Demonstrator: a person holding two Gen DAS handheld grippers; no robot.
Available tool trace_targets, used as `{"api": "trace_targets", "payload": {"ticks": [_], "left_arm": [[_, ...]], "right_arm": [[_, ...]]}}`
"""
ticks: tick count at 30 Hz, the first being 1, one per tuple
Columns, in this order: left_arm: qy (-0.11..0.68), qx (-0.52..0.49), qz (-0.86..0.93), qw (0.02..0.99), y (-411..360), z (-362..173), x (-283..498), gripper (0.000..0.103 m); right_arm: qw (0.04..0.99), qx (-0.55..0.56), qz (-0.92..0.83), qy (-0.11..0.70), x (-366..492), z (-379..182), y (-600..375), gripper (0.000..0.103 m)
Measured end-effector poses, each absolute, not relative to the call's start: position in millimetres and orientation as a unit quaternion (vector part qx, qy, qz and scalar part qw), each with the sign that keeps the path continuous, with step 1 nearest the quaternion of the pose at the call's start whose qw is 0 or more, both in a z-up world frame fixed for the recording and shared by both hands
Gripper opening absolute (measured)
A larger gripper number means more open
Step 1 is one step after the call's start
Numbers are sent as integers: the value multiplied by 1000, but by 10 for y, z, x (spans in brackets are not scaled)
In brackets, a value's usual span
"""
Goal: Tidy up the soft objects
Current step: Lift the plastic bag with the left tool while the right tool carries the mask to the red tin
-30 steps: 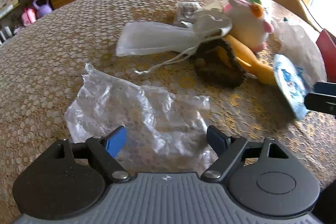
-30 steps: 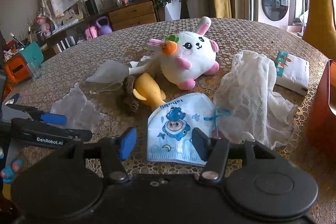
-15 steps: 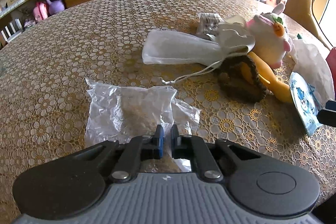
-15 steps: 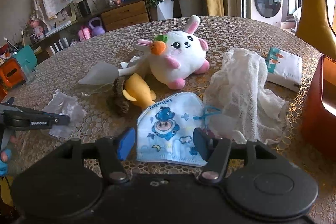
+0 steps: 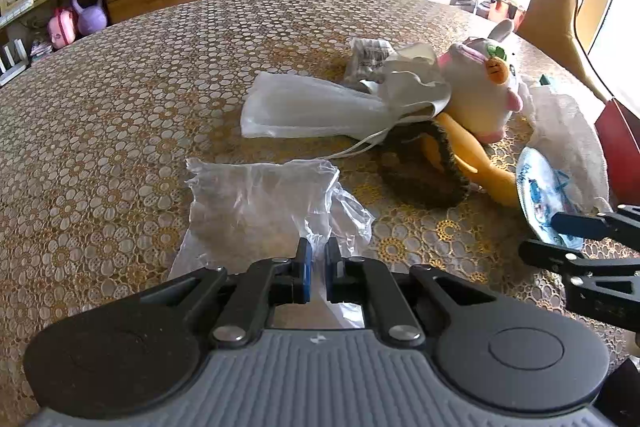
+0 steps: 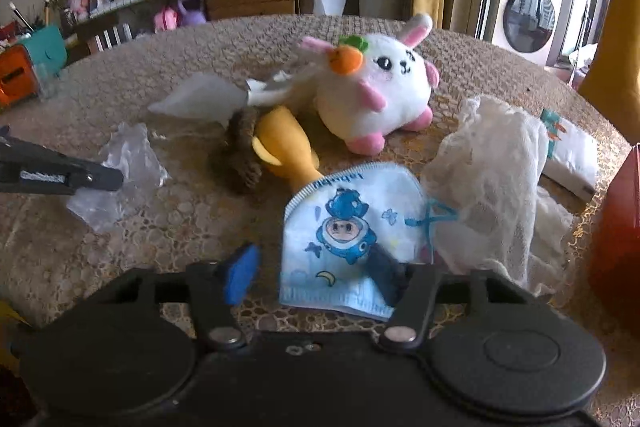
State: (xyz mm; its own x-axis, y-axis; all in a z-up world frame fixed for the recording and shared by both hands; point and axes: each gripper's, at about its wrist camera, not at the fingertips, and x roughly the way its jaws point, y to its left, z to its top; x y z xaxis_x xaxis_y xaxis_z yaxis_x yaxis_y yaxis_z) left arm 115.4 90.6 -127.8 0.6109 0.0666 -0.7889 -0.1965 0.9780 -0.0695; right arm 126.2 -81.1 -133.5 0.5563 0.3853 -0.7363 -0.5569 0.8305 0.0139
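My left tool [image 5: 316, 269] was spread wide over the clear plastic bag [image 5: 260, 203] a second ago; now its blue pads are pinched on the bag's near edge, and the film has drawn up into a narrower, crumpled shape on the near left part of the bench [image 5: 120, 99]. My right tool [image 6: 316, 273] has moved in on the child's face mask [image 6: 352, 223]: its jaws have just been narrowing, the right pad now lies over the mask's lower right part and the left pad stands clear of the mask's left edge above bare cloth, so it is not gripping yet. The mask lies near the bench's right edge, just beside the white lace cloth [image 6: 496, 179], with the yellow soft toy [image 6: 284, 143] and the brown fuzzy ring [image 6: 240, 151] behind it and the white plush rabbit [image 6: 380, 91] toward the middle. The white drawstring pouch [image 5: 312, 107] lies left of the rabbit. From the left camera the right tool is cut off at the frame's right side and only half the mask shows. The right camera's picture is blurred, so I cannot tell whether the right pad actually touches the mask. A red object [image 6: 620, 227] at the right edge is cut off. The tissue pack [image 6: 568, 151] is partly hidden by the lace cloth.
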Motion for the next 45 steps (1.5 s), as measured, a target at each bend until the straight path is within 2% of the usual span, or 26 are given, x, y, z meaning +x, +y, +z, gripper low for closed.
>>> {"api": "trace_targets", "payload": {"ticks": [3, 5, 13, 23, 34, 45], "left_arm": [[435, -75, 69, 895, 892, -1277, 1167, 6], [435, -76, 67, 895, 883, -1275, 1169, 6], [418, -75, 44, 904, 745, -1058, 1156, 6], [381, -53, -23, 923, 237, -502, 1173, 6], [352, -13, -128, 927, -744, -46, 1501, 6], [350, 28, -221, 910, -1842, -38, 1939, 6]], "right_arm": [[878, -120, 254, 389, 1248, -1359, -807, 36], [878, -117, 254, 387, 1240, -1355, -825, 31], [889, -101, 254, 366, 1160, -1168, -947, 30], [911, -18, 258, 322, 1006, -631, -1396, 30], [939, 37, 211, 268, 1000, -107, -2170, 30], [955, 85, 127, 254, 1303, -114, -3014, 30]]}}
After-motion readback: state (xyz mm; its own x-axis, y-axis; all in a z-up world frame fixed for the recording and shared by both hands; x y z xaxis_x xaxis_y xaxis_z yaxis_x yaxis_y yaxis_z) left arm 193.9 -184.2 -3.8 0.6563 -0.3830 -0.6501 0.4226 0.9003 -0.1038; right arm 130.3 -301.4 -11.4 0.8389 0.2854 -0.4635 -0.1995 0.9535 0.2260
